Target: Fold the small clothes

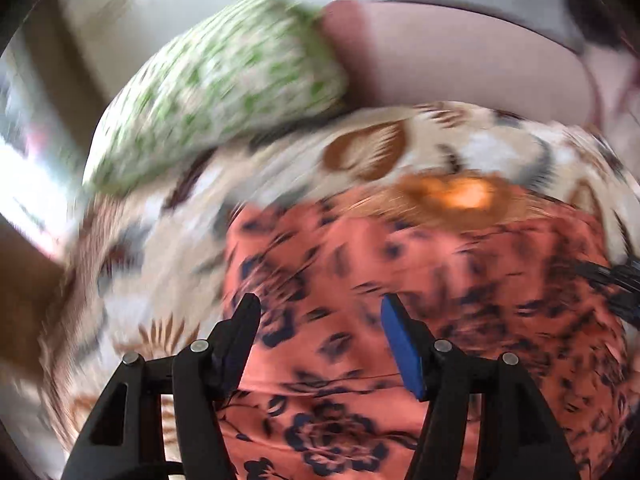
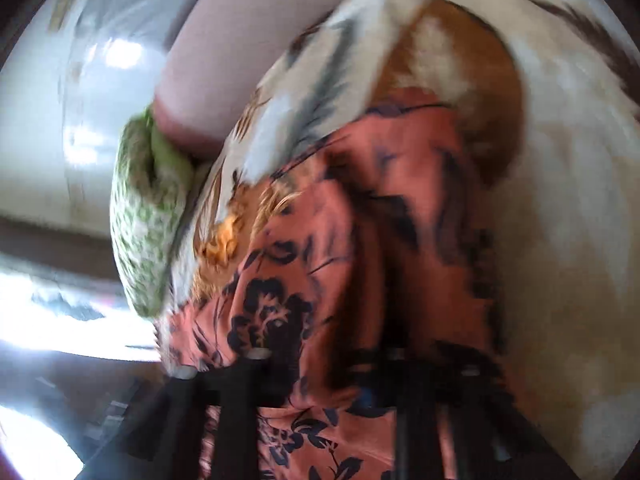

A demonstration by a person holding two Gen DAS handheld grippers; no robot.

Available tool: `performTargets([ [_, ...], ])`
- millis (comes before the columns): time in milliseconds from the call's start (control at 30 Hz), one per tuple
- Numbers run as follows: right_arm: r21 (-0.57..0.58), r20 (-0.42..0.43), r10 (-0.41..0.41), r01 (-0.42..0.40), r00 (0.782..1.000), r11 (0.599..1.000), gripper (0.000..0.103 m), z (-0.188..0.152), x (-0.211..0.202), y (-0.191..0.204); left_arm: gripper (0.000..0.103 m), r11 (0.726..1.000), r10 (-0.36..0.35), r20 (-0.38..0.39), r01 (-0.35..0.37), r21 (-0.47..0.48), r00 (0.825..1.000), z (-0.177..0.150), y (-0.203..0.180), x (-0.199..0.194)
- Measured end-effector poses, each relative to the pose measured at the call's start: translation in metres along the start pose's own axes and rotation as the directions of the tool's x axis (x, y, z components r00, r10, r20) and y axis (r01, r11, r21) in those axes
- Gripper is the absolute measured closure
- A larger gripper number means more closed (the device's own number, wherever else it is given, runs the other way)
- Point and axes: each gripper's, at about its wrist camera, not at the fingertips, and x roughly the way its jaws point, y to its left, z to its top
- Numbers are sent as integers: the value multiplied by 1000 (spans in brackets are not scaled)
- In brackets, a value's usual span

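Observation:
A small salmon-orange garment with dark blue flowers (image 1: 420, 280) lies on a cream bedspread with brown and grey leaves (image 1: 360, 148). My left gripper (image 1: 320, 312) hovers just above the garment with its jaws wide apart and nothing between them. In the right wrist view the same garment (image 2: 340, 240) drapes over and between my right gripper's fingers (image 2: 240, 400). The fingertips are buried in the cloth and the view is blurred by motion. The right gripper also shows at the right edge of the left wrist view (image 1: 612, 280).
A green and white patterned pillow (image 1: 224, 92) lies at the far edge of the bed, next to a pink bolster (image 1: 460, 60). A pale wall and a bright window area are on the left (image 2: 60, 312).

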Motion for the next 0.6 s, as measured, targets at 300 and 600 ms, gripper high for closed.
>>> performTargets([
  [300, -235, 104, -98, 120, 990, 965, 92, -20, -35, 46, 40, 990, -47, -37, 42, -131, 998, -55, 36, 45],
  [600, -273, 267, -368, 436, 891, 858, 89, -23, -54, 67, 40, 976, -85, 127, 108, -188, 988, -48, 51, 23],
])
